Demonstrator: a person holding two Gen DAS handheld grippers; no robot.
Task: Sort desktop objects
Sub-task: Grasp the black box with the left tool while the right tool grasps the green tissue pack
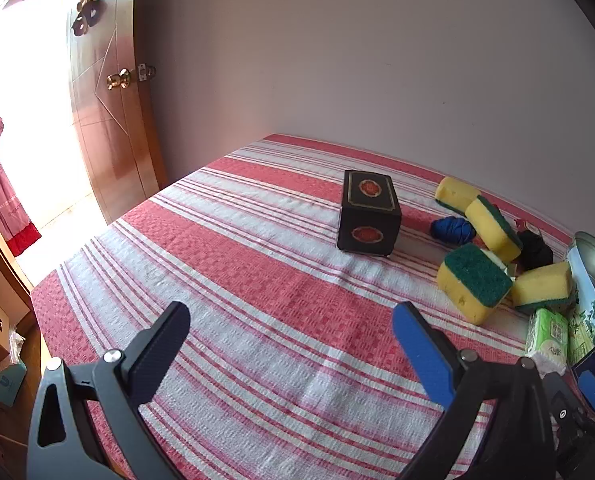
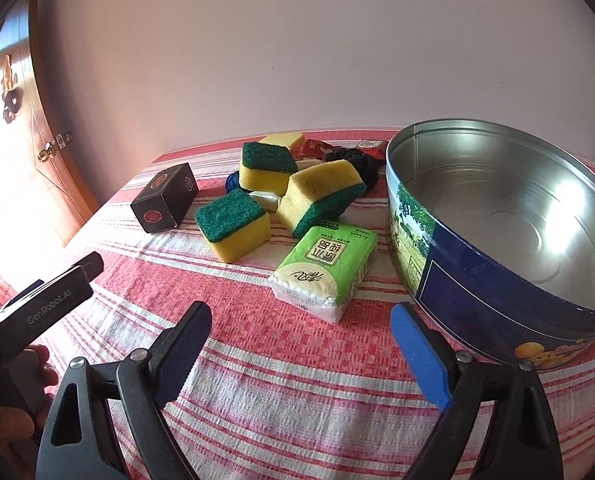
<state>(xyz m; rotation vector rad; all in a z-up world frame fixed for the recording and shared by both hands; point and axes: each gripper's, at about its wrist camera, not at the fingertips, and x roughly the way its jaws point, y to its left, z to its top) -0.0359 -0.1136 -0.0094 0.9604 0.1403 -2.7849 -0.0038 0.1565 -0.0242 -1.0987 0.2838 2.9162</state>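
Several yellow-and-green sponges lie in a heap on the red-striped tablecloth; they also show in the left wrist view. A green tissue pack lies in front of them, also seen at the right of the left wrist view. A black box stands to the left, mid-table in the left wrist view. A blue yarn ball and a black one lie among the sponges. My left gripper is open and empty. My right gripper is open and empty, just short of the tissue pack.
A large round empty tin stands at the right, close to my right gripper's right finger. Red packets lie behind the sponges. A wall runs behind the table. A wooden door stands at the left. The left gripper's body shows at the left.
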